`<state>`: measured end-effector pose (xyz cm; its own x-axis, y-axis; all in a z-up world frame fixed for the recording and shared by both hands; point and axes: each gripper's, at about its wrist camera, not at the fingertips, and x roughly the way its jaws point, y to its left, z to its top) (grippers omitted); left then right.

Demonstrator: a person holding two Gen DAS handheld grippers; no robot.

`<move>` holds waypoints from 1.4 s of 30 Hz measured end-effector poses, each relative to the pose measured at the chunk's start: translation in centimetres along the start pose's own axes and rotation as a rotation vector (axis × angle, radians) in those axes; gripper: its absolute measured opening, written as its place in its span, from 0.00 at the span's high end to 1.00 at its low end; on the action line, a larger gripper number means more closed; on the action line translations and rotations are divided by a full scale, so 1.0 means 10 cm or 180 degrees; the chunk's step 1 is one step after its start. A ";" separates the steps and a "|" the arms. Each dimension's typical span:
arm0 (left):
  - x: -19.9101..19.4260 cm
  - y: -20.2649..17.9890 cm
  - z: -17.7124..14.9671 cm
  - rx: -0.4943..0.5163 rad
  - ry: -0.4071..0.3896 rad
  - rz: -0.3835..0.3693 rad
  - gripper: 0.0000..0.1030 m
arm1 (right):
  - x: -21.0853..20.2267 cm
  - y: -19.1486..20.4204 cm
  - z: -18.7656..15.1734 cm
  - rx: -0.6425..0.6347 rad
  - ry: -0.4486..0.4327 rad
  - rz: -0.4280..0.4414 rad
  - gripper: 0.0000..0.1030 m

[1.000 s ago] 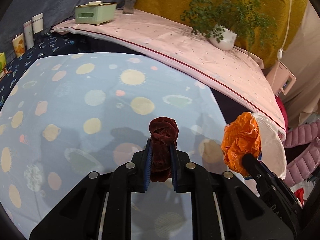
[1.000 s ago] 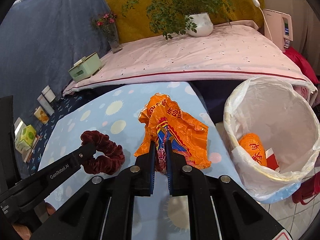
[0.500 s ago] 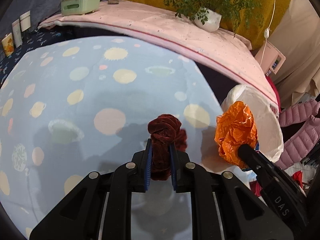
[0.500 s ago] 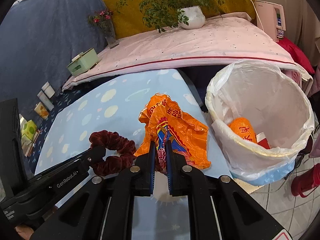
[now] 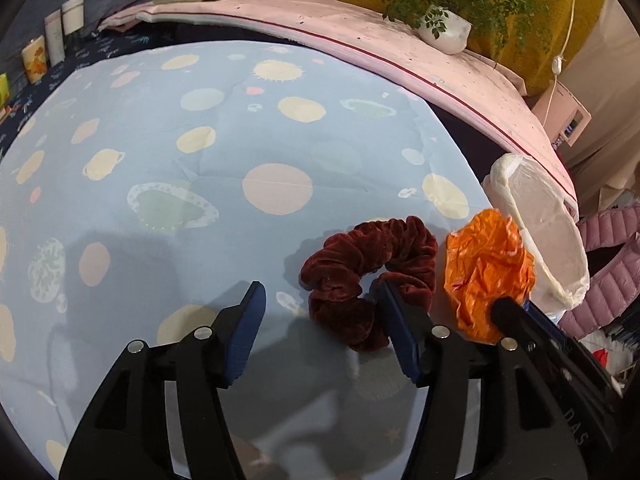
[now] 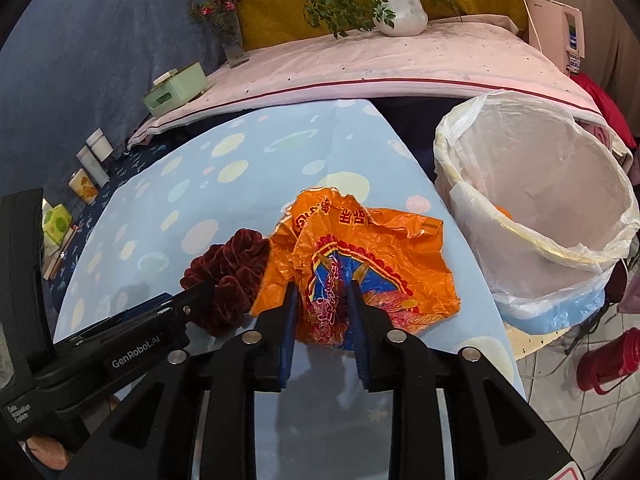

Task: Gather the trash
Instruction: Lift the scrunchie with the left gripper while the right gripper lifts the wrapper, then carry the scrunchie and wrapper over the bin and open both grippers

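A dark red velvet scrunchie (image 5: 372, 264) lies on the spotted blue tablecloth (image 5: 200, 168). My left gripper (image 5: 320, 296) is opening; its pads stand wide apart and press on nothing, and the right fingertip sits in the scrunchie's ring. Beside it lies a crumpled orange plastic wrapper (image 6: 360, 248). My right gripper (image 6: 322, 292) is opening too, with the wrapper's folds loose between the pads. The scrunchie (image 6: 228, 268) touches the wrapper's left side. A bin with a white plastic liner (image 6: 448, 140) stands just off the table's right edge and holds some orange trash.
A pink-covered ledge (image 6: 400, 64) behind the table carries a green tissue box (image 6: 176, 92), a flower vase (image 6: 232, 48) and a potted plant (image 6: 400, 12). Cups and cartons (image 6: 88, 172) line the left. A red flask (image 6: 612, 360) stands on the tiled floor.
Both grippers came down toward the table's right edge near the bin. The left jaws opened and the scrunchie now lies flat on the cloth. The right jaws parted around the wrapper.
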<state>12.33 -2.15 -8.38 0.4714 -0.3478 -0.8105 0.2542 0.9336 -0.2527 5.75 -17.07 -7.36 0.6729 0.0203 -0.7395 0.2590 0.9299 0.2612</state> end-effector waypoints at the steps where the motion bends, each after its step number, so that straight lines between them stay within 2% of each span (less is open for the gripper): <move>1: 0.02 0.00 0.01 -0.0016 0.0011 -0.0010 0.46 | 0.00 0.00 0.00 0.0002 -0.0006 -0.0012 0.67; 4: 0.09 -0.03 0.05 0.0000 0.0027 -0.0022 0.46 | 0.04 0.00 0.03 0.0007 0.0015 -0.0013 0.67; 5: 0.10 -0.06 0.06 0.0028 0.0021 -0.0010 0.50 | 0.05 0.00 0.03 0.0009 0.0023 -0.0002 0.67; 6: 0.12 -0.08 0.06 0.0075 0.0021 -0.0002 0.59 | 0.07 0.01 0.02 0.0000 0.0043 0.0003 0.67; 7: 0.12 -0.10 0.06 0.0114 0.0025 0.0005 0.64 | 0.10 0.01 0.02 -0.0012 0.0075 0.0006 0.72; 8: 0.13 -0.12 0.06 0.0138 0.0037 -0.0006 0.74 | 0.12 0.02 0.01 -0.0022 0.0099 0.0012 0.76; 9: 0.14 -0.13 0.06 0.0150 0.0062 -0.0039 0.78 | 0.15 0.02 -0.01 -0.0032 0.0126 0.0006 0.85; 12: 0.12 -0.13 0.06 0.0138 0.0082 -0.0085 0.83 | 0.14 0.02 -0.04 -0.0027 0.0138 0.0005 0.90; 18: -0.08 -0.28 0.09 0.0163 -0.0028 -0.0178 0.84 | -0.09 0.04 0.06 -0.0056 -0.0042 0.0083 0.92; 26: -0.37 -0.74 0.25 0.0407 -0.0240 -0.0377 0.85 | -0.44 -0.18 0.26 0.0063 -0.0333 0.0057 0.92; 36: -0.50 -1.54 0.49 0.0757 -0.0424 -0.0704 0.84 | -0.86 -0.80 0.61 0.0354 -0.0735 -0.0188 0.92; 42: -0.32 -1.92 0.55 0.0867 -0.0361 -0.0850 0.84 | -0.89 -1.21 0.71 0.0537 -0.0794 -0.0368 0.92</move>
<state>10.58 -19.41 1.91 0.4448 -0.5969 -0.6677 0.5881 0.7570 -0.2849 1.58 -31.17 0.48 0.7760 -0.1922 -0.6007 0.4408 0.8464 0.2988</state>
